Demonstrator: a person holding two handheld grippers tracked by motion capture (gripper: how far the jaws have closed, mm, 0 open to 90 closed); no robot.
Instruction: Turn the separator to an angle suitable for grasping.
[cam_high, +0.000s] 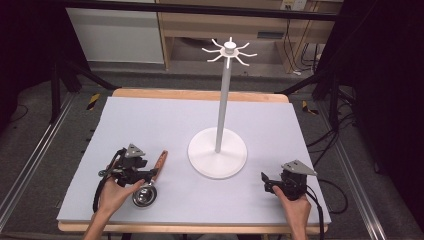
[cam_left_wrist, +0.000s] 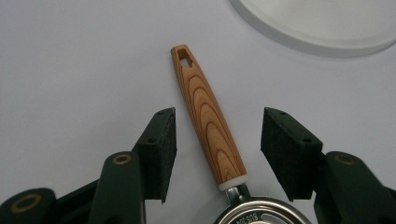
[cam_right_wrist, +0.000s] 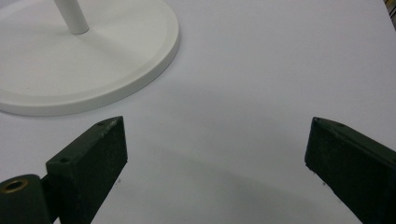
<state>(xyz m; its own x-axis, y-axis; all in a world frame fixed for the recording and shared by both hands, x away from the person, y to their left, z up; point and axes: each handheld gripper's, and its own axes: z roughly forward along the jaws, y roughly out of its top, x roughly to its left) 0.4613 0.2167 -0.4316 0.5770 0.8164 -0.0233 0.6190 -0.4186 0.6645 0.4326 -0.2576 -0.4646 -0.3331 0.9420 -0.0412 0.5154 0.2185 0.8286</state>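
While the left gripper (cam_left_wrist: 218, 135) straddles the wooden handle (cam_left_wrist: 208, 121) of a small metal strainer (cam_high: 144, 195), its jaws stand half-wide with clear gaps either side, pads touching nothing

Strainer lies flat on the white table (cam_high: 150, 120), just left of the white stand's base (cam_high: 217, 152), bowl toward the person, handle tip pointing away toward the base

Handling, my guess: light, rigid, nothing fragile. Bowl end looks polished steel, likely slippery; handle is smooth grained wood with flat-ish sides, better purchase. Best hold seems mid-handle, short of the pale collar, leaving the hanging slot (cam_left_wrist: 186, 59) at the tip free

Bowl looks empty, as far as it shows

Stand's hooks (cam_high: 229, 51) bare at the top of the pole

Right gripper (cam_high: 272, 182) rests right of the base, jaws wide, nothing between them
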